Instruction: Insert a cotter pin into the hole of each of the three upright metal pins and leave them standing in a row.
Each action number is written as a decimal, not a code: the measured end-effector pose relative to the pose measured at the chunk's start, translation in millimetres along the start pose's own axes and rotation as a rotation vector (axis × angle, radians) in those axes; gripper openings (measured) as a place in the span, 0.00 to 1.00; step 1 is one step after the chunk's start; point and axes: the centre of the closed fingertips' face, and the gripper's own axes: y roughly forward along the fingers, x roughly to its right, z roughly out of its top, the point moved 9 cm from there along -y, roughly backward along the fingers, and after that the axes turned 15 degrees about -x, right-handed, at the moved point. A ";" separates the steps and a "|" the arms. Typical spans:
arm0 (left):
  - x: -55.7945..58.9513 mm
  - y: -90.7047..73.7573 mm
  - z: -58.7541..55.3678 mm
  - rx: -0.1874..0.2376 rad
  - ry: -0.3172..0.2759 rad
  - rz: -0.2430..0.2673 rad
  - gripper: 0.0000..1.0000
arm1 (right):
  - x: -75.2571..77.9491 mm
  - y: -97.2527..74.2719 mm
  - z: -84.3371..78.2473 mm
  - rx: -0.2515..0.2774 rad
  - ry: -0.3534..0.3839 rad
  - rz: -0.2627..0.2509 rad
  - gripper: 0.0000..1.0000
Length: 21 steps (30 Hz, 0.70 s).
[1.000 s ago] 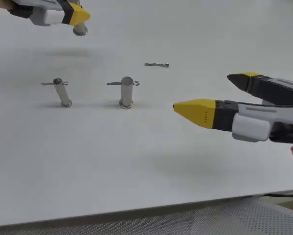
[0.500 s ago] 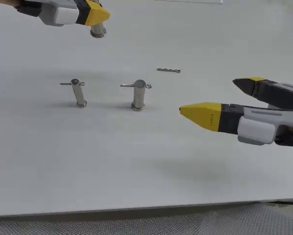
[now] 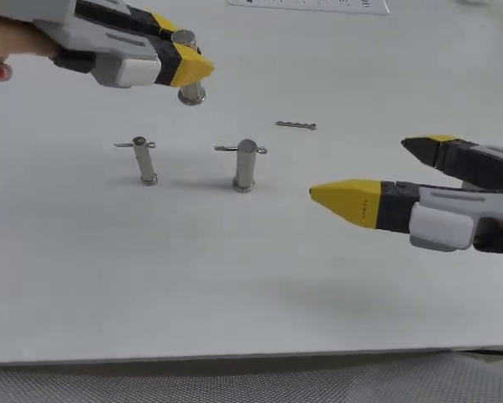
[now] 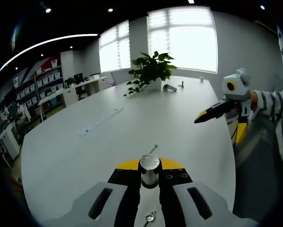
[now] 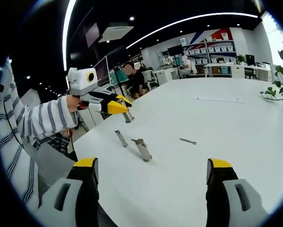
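Ahead of the left hand-held gripper [image 4: 150, 165], the white counter [image 4: 132, 132] runs far back to a bright wall of windows [image 4: 181, 40]. A leafy potted plant [image 4: 150, 71] stands before them, and off to the gripper's left are shelves [image 4: 42, 75] under a curved ceiling light [image 4: 51, 41]. Ahead of the right hand-held gripper [image 5: 153, 163], a dark ceiling [image 5: 155, 16] carries a long light strip [image 5: 198, 20] and a square air-conditioning unit [image 5: 115, 32], above desks [image 5: 226, 71] and shelving with boxes [image 5: 217, 37] at the far wall.

Three silver cylindrical metal pins [image 3: 245, 165] were counted, plus three thin wire cotter pins [image 3: 296, 125]. Two yellow-tipped grippers were tallied too: left gripper [image 3: 194, 67], right gripper [image 3: 356, 168].
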 end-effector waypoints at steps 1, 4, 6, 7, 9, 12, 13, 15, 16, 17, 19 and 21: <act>3.8 0.8 -2.5 -0.002 -0.006 -0.008 0.10 | -0.6 0.1 0.0 0.000 -0.001 0.001 0.94; 11.9 2.3 -6.4 -0.009 -0.011 -0.015 0.10 | -1.9 0.4 -0.5 -0.002 -0.004 0.003 0.94; 18.0 2.8 -8.6 -0.009 -0.015 -0.018 0.10 | -2.5 0.4 -1.0 -0.003 -0.005 0.005 0.94; 21.5 3.1 -9.6 -0.009 -0.016 -0.019 0.10 | -2.9 0.4 -1.2 -0.004 -0.004 0.006 0.94; 26.1 4.1 -11.6 -0.014 -0.023 -0.024 0.10 | -0.6 0.6 -1.1 -0.003 -0.004 0.010 0.94; 35.4 6.4 -16.3 -0.023 -0.030 -0.037 0.10 | -1.0 0.7 -1.1 -0.004 -0.005 0.014 0.94; 39.0 6.8 -17.6 -0.027 -0.028 -0.041 0.10 | -1.1 0.7 -1.1 -0.004 -0.006 0.014 0.94; 47.8 9.1 -21.3 -0.037 -0.021 -0.052 0.10 | -1.4 0.8 -1.5 -0.007 -0.007 0.015 0.94; 50.1 10.2 -22.6 -0.041 -0.023 -0.055 0.10 | -1.4 0.8 -1.8 -0.008 -0.007 0.015 0.94; 52.6 11.3 -24.1 -0.046 -0.027 -0.057 0.10 | -1.4 0.9 -2.0 -0.008 -0.006 0.016 0.94; 58.1 14.2 -27.5 -0.057 -0.035 -0.063 0.10 | -1.6 1.2 -2.6 -0.010 -0.005 0.017 0.94; 67.3 14.0 -27.1 -0.067 -0.041 -0.063 0.10 | -1.9 1.4 -3.3 -0.013 -0.006 0.019 0.94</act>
